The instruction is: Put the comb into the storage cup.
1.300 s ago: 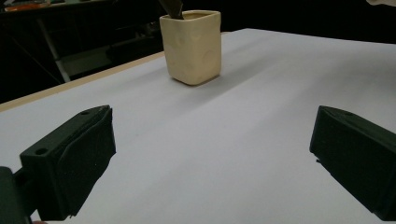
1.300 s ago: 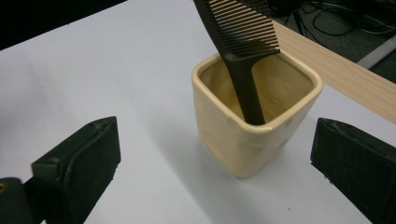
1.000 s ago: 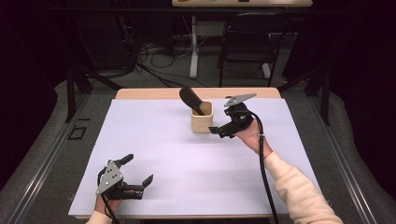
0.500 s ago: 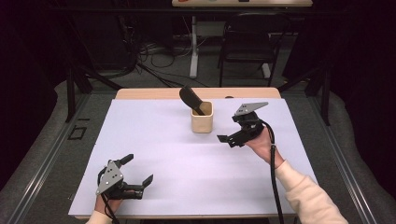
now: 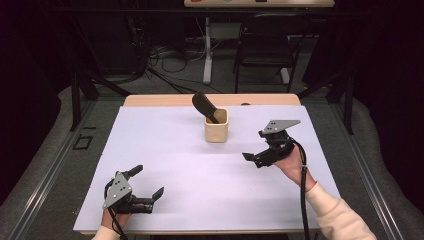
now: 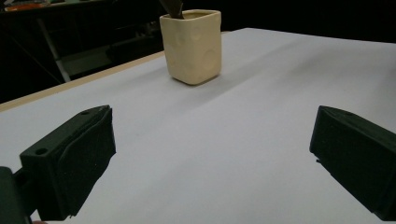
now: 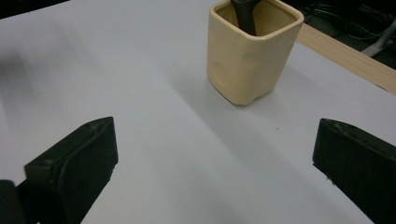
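Holding your right gripper (image 5: 260, 156) just beside the cream square cup (image 5: 216, 125), toward the near right of it, you have its jaws spread wide with nothing between them. The cup is in the right gripper view (image 7: 252, 49) too, straight ahead and apart from both jaws. The dark spatula (image 5: 204, 106) stands in the cup, handle end down inside and broad end leaning out over the rim toward the far left. That lean looks stable, since the cup wall props it. The cup sits on the white table cover (image 5: 165, 150), near the middle of the far edge. I judge the placing done and the utensil free of any grip. Your left gripper (image 5: 144, 189) rests low at the near left corner, well apart from the cup, jaws also wide and empty. It seems parked there to stay clear of the working side.
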{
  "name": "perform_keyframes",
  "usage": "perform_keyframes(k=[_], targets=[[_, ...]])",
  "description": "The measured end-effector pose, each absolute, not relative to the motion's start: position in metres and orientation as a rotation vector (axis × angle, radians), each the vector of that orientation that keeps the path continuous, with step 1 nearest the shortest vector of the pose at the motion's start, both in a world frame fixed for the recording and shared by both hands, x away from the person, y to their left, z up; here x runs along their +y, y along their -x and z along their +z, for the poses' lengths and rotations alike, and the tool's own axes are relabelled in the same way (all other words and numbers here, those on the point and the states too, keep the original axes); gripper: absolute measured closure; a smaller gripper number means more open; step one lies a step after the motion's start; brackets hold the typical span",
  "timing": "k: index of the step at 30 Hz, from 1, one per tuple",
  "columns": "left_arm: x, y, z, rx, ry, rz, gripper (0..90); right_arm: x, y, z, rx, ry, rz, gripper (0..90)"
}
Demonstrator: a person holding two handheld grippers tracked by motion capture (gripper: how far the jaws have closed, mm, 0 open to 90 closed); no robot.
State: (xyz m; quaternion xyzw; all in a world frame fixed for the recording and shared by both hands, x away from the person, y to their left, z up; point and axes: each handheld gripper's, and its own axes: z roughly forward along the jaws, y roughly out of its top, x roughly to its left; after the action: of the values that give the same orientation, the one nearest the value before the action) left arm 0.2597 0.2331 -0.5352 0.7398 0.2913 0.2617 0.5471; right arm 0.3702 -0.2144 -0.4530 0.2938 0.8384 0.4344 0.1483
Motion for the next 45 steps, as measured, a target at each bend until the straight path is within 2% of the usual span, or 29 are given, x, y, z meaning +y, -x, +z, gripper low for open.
perform_keyframes(k=[45], targets=[[0.233,-0.259,-0.535,0.689,-1.753,0.621,0.1,-0.243,-0.298,-0.513,2.419,-0.860,1.147,0.0]])
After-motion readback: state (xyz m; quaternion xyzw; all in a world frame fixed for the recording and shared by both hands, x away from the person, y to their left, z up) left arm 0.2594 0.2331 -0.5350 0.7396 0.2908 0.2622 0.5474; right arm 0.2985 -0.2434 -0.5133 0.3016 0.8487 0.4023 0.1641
